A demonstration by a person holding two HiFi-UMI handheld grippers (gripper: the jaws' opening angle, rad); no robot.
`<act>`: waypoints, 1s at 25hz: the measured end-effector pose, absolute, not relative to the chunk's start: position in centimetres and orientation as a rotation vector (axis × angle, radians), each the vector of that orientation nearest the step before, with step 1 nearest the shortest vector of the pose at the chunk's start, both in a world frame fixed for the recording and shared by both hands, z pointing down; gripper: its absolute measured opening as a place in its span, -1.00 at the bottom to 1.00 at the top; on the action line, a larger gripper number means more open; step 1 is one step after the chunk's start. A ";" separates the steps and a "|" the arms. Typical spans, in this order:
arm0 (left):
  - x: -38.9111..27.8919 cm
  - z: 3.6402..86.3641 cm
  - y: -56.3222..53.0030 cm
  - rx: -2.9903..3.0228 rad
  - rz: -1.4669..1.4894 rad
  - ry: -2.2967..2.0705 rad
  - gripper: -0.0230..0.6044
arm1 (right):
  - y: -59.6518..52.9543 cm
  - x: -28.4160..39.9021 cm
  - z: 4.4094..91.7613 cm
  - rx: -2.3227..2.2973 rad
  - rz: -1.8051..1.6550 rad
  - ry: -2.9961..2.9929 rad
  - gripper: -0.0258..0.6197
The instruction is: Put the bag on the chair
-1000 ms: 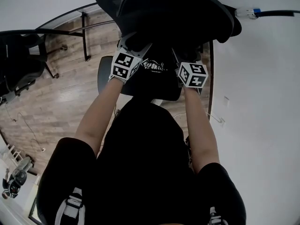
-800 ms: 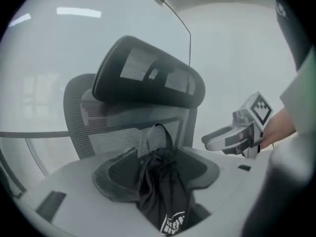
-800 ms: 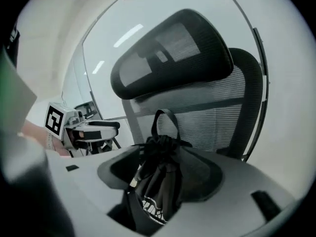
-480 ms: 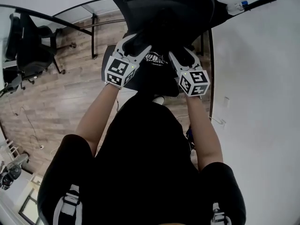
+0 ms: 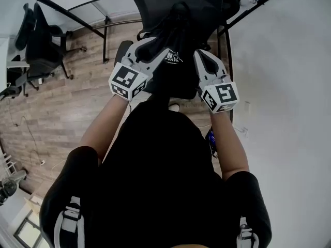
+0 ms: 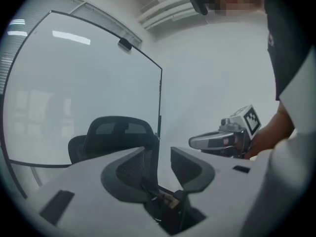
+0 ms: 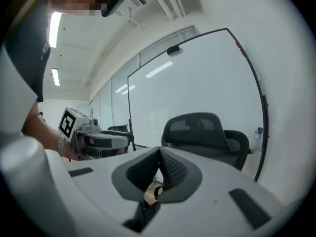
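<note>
A black bag (image 5: 173,84) with a white logo hangs in front of the person, between the two grippers and just before the black mesh office chair (image 5: 176,4). My left gripper (image 5: 158,44) reaches the bag's top left. In the left gripper view its jaws (image 6: 158,152) are closing with a gap still between them, and a dark strap runs down that gap along the left pad. My right gripper (image 5: 202,56) is at the bag's top right. Its jaws (image 7: 159,149) are shut tip to tip, with nothing showing between the pads. The chair (image 7: 202,127) stands beyond them.
A second black chair (image 5: 39,40) stands at the far left on the wood floor (image 5: 67,112). A black-framed glass board (image 6: 98,83) stands behind the chair, and a white wall (image 5: 289,112) runs along the right. A black table leg (image 5: 105,40) stands left of the chair.
Both grippers have moved up toward the chair back with the bag between them. The right jaws have shut and the left jaws have narrowed.
</note>
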State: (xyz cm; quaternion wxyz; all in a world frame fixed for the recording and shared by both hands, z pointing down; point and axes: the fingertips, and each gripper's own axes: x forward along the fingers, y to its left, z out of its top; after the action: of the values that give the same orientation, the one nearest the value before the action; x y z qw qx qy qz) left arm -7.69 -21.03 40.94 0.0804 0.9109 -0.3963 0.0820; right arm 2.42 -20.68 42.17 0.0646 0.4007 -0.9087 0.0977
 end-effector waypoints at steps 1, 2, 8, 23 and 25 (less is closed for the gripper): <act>-7.6 40.0 -20.3 2.737 0.231 -1.189 -0.42 | -19.9 2.4 41.3 1.205 0.277 -2.755 -0.92; -7.4 39.1 -19.6 2.752 0.219 -1.190 -0.45 | -19.0 2.3 40.4 1.195 0.257 -2.765 -0.92; -6.2 34.5 -14.9 2.832 0.143 -1.162 -0.86 | -13.7 1.2 36.1 1.071 0.145 -2.829 -0.92; -5.4 29.4 -9.0 2.921 0.059 -1.124 -0.90 | -8.9 0.8 30.8 1.104 0.071 -2.917 -0.92; -5.3 29.2 -8.8 2.929 0.058 -1.120 -0.90 | -8.7 0.9 30.4 1.109 0.060 -2.919 -0.92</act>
State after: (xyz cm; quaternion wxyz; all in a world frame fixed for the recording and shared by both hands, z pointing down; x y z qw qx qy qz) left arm -5.31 -8.82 29.16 0.0026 0.9339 -0.3570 0.0184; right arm 0.87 -8.66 30.44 0.0092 0.3550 -0.9346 0.0193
